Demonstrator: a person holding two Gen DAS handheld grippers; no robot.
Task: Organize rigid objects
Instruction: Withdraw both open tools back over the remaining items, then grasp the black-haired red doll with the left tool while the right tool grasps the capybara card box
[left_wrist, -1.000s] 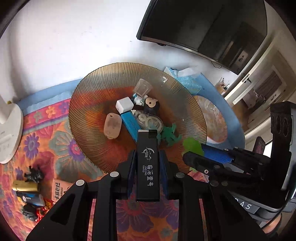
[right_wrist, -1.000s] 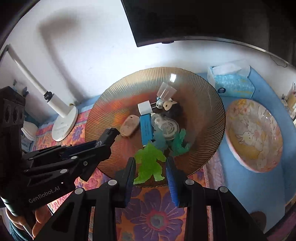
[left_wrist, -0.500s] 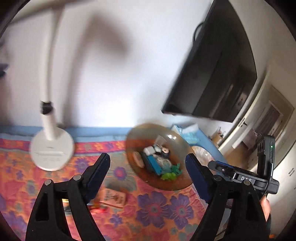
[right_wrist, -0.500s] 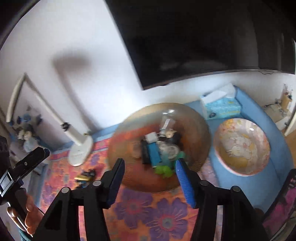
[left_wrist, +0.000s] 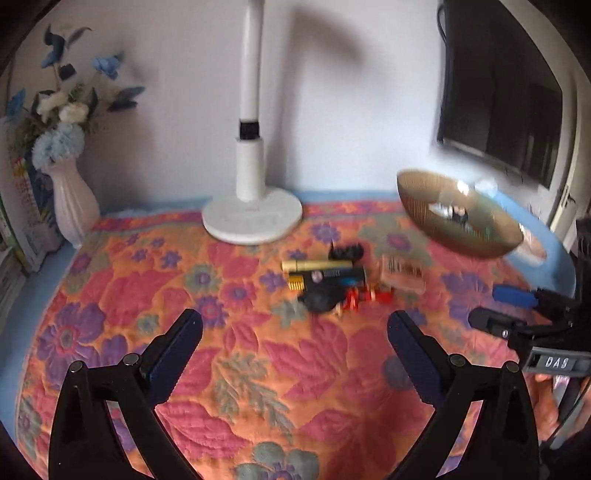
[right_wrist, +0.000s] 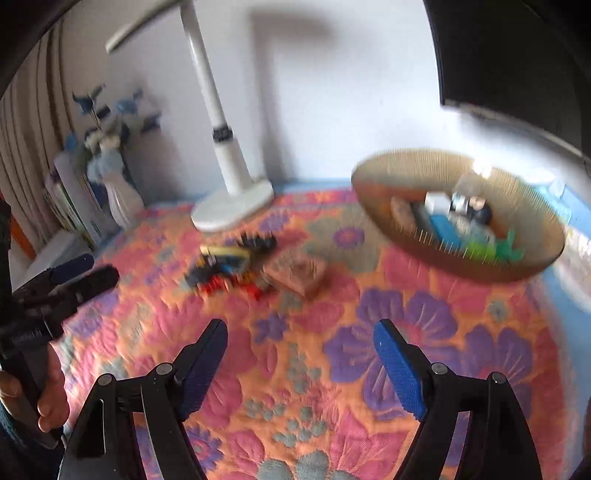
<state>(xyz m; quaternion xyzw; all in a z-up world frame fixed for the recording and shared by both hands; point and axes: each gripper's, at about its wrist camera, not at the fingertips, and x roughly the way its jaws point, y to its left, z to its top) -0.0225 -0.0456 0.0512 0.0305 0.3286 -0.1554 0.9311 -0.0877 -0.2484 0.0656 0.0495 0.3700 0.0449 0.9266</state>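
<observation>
Clutter (left_wrist: 332, 280) lies mid-quilt (left_wrist: 147, 295), between the lamp base (left_wrist: 252, 218) and the bowl (left_wrist: 458, 218) at the right edge. Left hand-held gripper (left_wrist: 293, 334) and right hand-held gripper (right_wrist: 300, 345) are both opening, empty. Best to descend squarely over 1 item each, straddling it before closing.

Left tool (left_wrist: 295, 332) opening, empty, above floral cloth (left_wrist: 258, 369) near clutter (left_wrist: 332, 280).

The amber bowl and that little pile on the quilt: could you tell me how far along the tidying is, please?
Done: several small items, a blue block and green figures among them, lie in the amber bowl.
In hand: nothing; the left gripper and right gripper are empty, jaws opening.
Left: the pile on the quilt, including a gold tube and a tan box.
</observation>
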